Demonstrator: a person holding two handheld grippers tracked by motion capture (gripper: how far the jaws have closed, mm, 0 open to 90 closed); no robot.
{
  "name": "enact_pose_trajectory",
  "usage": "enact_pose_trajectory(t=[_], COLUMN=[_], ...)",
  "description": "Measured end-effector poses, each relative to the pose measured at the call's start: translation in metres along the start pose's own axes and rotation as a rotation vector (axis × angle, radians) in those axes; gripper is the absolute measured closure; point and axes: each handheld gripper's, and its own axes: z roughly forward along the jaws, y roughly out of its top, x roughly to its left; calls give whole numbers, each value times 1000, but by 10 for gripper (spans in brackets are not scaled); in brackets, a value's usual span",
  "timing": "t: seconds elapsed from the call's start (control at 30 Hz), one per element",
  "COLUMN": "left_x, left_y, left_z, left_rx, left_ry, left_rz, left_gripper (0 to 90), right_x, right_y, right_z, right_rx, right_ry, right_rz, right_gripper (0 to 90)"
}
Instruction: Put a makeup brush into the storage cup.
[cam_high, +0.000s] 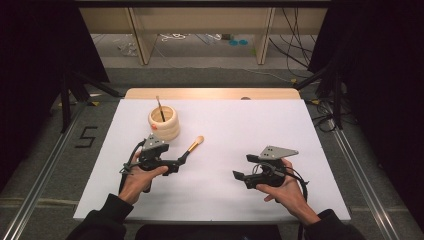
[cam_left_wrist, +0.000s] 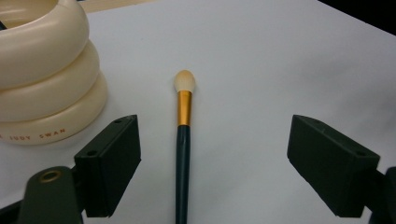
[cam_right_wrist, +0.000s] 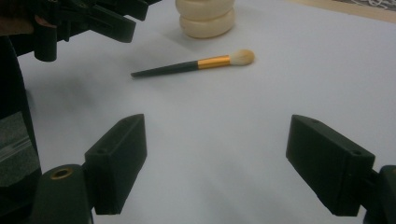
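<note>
**Left gripper lined up over a makeup brush beside a cream holder**

A person sat at a white-topped table with a black two-jaw gripper in each hand. The left gripper pointed along a slim makeup brush with a dark green handle, a gold metal band and a pale cream tuft. The brush lay flat on the white surface, its tuft away from the gripper, just beside a cream-coloured holder shaped like three stacked rings. The left jaws stood wide apart with the brush handle running between them, touching neither; they held nothing.

The right gripper hovered well apart from the brush, over bare table, its jaws equally wide and holding nothing.

A second thin brush with a dark handle stood upright in the holder.

Judging from this, the step in hand was the approach to pick up the lying brush. The next move likely called for lowering the left jaws around the handle, closing on it firmly, then lifting and tipping it into the holder.

Small reddish lettering on the holder's lowest ring read "JUDY SWAN". A dark figure "5" was marked on the floor to the left of the table.
</note>
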Motion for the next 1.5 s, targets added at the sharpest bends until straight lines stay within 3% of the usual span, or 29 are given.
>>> enact_pose_trajectory(t=[0.47,0.5,0.7,1.1,1.5], left_x=[1,2,1,3,2], left_y=[1,1,4,16,21], left_z=[3,2,6,18,29], left_rx=[33,54,69,175,205], left_ry=[4,1,1,-13,-11], left_rz=[13,32,36,137,148], left_gripper=[174,174,175,208,231], right_x=[1,1,1,0,0], right_y=[0,0,0,-1,-1], right_z=[0,0,0,2,0], right_rx=[-1,0,1,-4,0], right_ry=[3,2,5,5,3], right_rz=[-2,-3,-3,3,7], right_gripper=[209,209,209,209,209])
